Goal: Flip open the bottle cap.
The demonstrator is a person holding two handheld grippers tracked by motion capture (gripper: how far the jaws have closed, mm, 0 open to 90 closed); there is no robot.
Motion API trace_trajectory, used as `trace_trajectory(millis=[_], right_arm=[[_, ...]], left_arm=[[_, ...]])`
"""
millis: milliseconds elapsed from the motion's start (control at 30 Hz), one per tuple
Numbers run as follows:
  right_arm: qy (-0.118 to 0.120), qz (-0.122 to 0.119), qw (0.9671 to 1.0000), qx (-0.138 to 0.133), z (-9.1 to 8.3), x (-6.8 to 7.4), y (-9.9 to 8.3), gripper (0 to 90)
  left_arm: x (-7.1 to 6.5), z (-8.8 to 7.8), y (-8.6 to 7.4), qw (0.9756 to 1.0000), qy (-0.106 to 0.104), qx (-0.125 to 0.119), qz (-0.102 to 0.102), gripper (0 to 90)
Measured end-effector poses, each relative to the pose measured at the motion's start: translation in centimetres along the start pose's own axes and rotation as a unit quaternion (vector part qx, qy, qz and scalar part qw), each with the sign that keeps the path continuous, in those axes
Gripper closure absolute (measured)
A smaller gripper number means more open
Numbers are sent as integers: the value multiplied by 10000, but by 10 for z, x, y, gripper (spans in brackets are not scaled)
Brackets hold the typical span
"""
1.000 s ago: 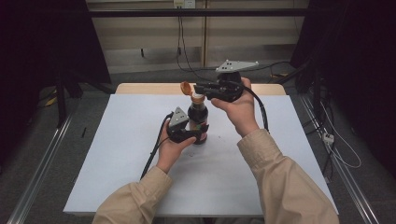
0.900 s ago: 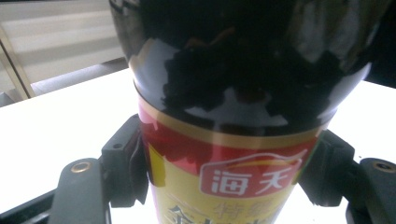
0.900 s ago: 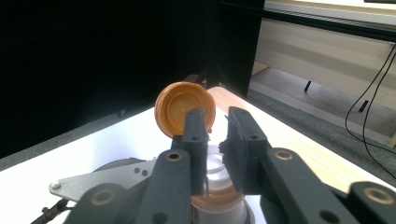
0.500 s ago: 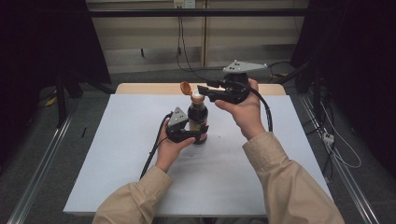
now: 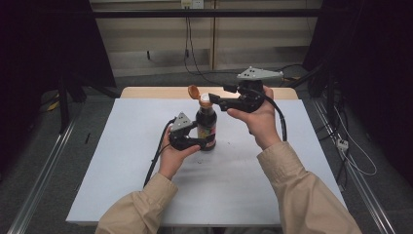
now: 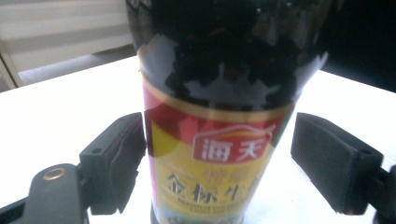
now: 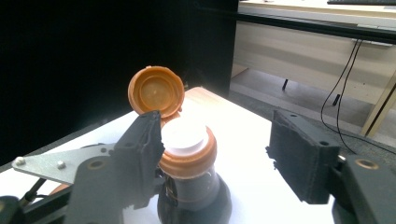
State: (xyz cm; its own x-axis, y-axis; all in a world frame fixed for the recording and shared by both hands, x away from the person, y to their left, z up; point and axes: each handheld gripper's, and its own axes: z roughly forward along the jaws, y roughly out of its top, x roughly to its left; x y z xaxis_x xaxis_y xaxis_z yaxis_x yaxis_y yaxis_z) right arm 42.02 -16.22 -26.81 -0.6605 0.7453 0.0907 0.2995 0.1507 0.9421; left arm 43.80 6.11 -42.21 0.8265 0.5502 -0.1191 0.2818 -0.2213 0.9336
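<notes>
Your left gripper (image 5: 207, 142) has just been opening around the dark glass sauce bottle (image 5: 206, 127), pads clear. Your right gripper (image 5: 214, 100), also just opening, flanks its orange flip-top cap (image 5: 194, 91).

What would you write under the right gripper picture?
Open right gripper around a dark bottle's neck, its orange flip cap up.

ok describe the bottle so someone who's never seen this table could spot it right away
On the white table, look near the middle toward the far side, between the person's two hands. There stands an upright dark bottle with a red and yellow label. It is the one thing standing on the table, and its orange flip cap hangs open behind a white spout.
</notes>
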Motion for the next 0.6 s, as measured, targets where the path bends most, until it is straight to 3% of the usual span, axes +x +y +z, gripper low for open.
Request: trace_trajectory(millis=[100,133,200,600], right_arm=[[-4,14,10000,5,-1,-1,-1,322],[-4,15,10000,6,-1,-1,-2,320],[3,-9,10000,22,-2,-1,-3,313],[-6,-122,9999,73,-17,0,-18,287]], left_arm=[[-1,-5,1,10000,-15,43,-23,160],[0,-7,2,9999,-122,33,-30,158],[-1,-12,2,10000,-24,-20,-75,157],[0,-40,3,9996,-30,-175,-230,137]])
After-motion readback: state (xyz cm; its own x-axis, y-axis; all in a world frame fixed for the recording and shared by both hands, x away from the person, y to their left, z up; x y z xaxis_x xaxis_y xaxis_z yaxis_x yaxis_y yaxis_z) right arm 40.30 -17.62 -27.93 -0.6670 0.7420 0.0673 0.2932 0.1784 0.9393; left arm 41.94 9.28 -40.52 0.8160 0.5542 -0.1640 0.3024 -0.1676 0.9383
